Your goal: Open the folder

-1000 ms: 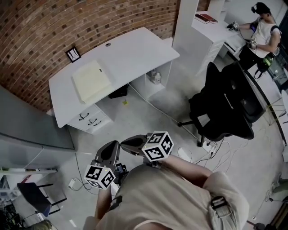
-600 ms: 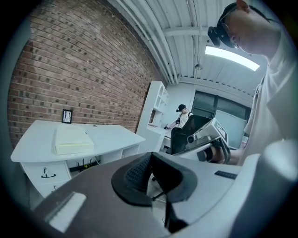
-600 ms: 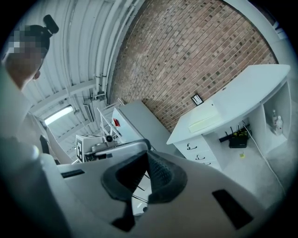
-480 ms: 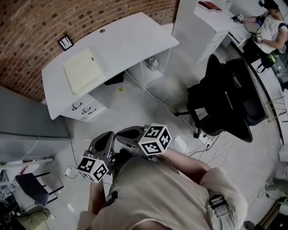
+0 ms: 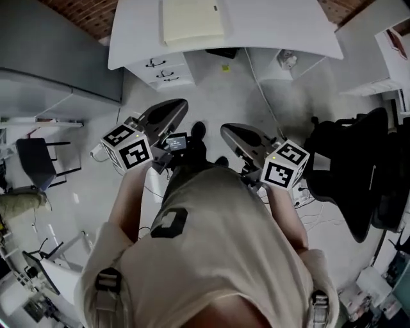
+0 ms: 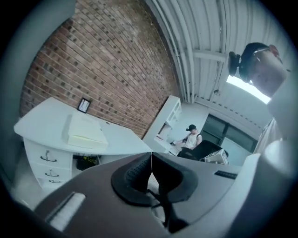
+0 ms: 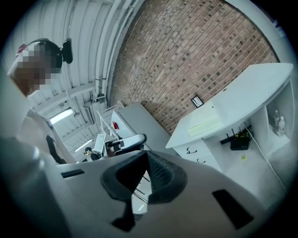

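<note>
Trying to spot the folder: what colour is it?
The folder is pale yellow; head view shows it best.

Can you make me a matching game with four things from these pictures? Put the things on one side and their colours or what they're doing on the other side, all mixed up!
Things:
1. folder
2. office chair
3. wall
4. left claw

Colour or state:
A. black
B. shut, with nothing in it
C. pale yellow
D. red-brown brick

Right pairs: 1-C, 2-A, 3-D, 4-B
</note>
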Action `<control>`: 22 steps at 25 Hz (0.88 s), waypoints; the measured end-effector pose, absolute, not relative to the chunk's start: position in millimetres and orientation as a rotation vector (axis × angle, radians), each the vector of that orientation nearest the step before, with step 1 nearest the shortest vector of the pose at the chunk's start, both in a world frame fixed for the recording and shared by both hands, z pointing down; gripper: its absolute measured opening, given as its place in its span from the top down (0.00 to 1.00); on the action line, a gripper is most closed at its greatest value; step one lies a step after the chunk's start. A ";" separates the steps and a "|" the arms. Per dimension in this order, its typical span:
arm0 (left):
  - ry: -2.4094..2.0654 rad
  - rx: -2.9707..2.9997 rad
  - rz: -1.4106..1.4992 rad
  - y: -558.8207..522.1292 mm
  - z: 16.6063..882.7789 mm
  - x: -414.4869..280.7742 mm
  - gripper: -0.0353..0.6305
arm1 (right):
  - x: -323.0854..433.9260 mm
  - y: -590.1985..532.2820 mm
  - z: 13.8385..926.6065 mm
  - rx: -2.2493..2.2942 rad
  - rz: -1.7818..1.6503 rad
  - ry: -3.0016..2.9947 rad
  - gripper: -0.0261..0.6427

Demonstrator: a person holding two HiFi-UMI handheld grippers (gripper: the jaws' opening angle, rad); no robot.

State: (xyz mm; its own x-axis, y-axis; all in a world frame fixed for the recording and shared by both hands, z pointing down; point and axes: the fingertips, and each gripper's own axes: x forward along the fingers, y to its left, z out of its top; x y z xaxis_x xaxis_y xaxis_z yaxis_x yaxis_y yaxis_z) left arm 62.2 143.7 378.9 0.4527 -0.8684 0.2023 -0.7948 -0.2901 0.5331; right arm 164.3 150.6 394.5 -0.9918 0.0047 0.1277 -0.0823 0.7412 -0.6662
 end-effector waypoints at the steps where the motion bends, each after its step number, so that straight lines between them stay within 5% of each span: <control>1: -1.442 2.118 -0.145 140.8 379.3 43.7 0.94 | 160.7 144.2 397.1 0.086 1.115 -2.808 0.95; 11: -1.559 2.049 -0.094 104.3 397.5 -51.9 0.94 | 72.8 104.6 409.6 0.060 1.055 -2.680 0.96; 22: -1.482 2.133 0.067 69.3 411.1 -77.6 0.94 | 21.7 68.7 409.5 0.119 1.088 -2.641 0.95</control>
State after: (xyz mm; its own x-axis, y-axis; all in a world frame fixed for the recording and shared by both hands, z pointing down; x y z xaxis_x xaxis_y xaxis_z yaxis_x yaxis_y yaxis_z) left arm -77.6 69.3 411.1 0.3948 -0.8560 0.3339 -0.8825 -0.2521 0.3971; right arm 21.7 68.7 409.5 -0.9570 0.0304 0.2885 -0.1816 0.7127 -0.6775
